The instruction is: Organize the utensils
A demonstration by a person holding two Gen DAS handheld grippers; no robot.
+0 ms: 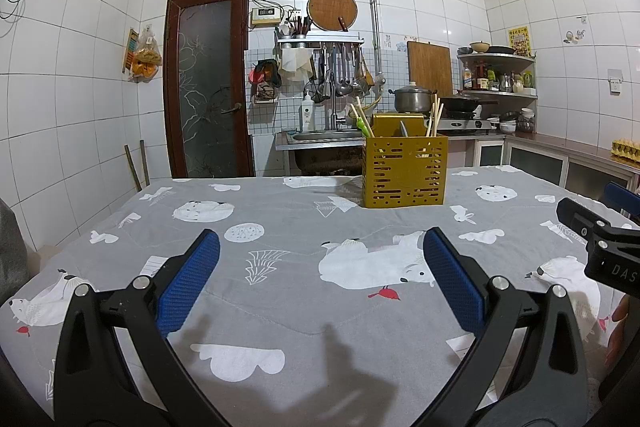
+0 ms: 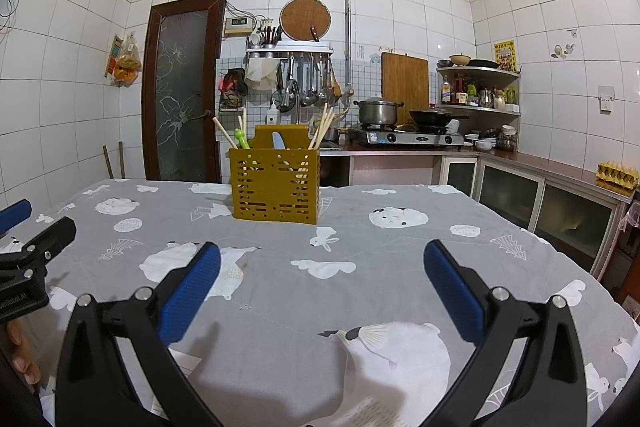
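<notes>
Both the left tool (image 1: 320, 259) and right tool (image 2: 320, 267) are hovering agape, empty; the light, stiff, slippery chopsticks (image 2: 322, 127) in the yellow utensil caddy (image 2: 275, 187) are best pinched mid-shaft.

Right gripper (image 2: 322, 267) jaws spread wide, nothing between them — hovering over grey patterned tablecloth (image 2: 360, 291). Yellow utensil caddy (image 2: 275, 183) upright further back, holding chopsticks (image 2: 322, 127). Left gripper (image 2: 28, 239) at the left edge.
</notes>
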